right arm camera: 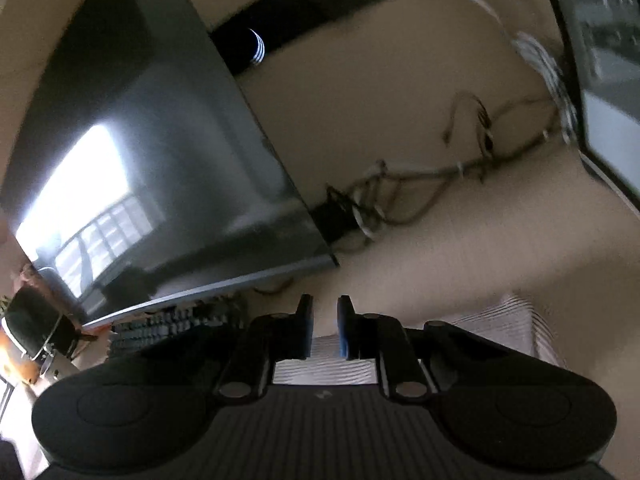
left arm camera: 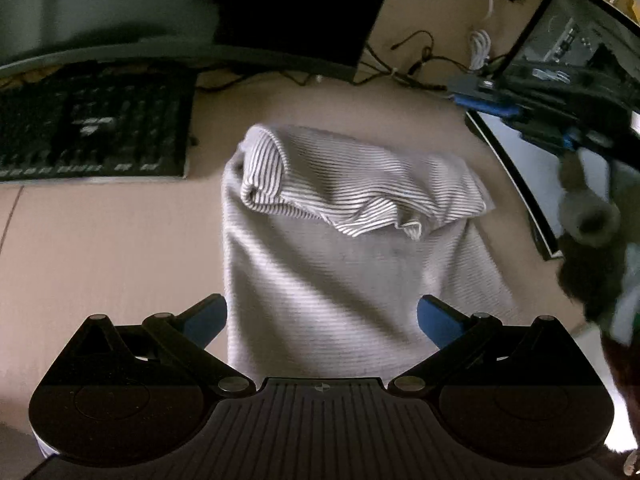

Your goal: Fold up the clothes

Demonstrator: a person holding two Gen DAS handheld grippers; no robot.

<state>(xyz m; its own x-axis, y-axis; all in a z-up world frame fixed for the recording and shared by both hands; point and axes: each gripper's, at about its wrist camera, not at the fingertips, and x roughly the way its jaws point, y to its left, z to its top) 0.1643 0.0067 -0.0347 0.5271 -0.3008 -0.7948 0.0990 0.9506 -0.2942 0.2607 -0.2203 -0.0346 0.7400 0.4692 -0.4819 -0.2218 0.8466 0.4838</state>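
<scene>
A grey-and-white striped garment [left arm camera: 344, 248] lies on the tan desk [left arm camera: 100, 248], its far part folded back toward me with a rumpled edge. My left gripper [left arm camera: 322, 316] is open above the garment's near end, blue pads either side of it, holding nothing. My right gripper [right arm camera: 324, 328] has its jaws nearly together with a narrow gap and nothing between them. It is held above the desk with the garment's edge [right arm camera: 500, 320] below and to its right. The right gripper also shows at the far right of the left wrist view [left arm camera: 520, 100].
A black keyboard [left arm camera: 88, 128] lies left of the garment. A dark monitor [right arm camera: 140, 152] stands behind it. A tangle of cables [right arm camera: 420, 184] lies at the back of the desk. A second screen [left arm camera: 520, 168] stands on the right.
</scene>
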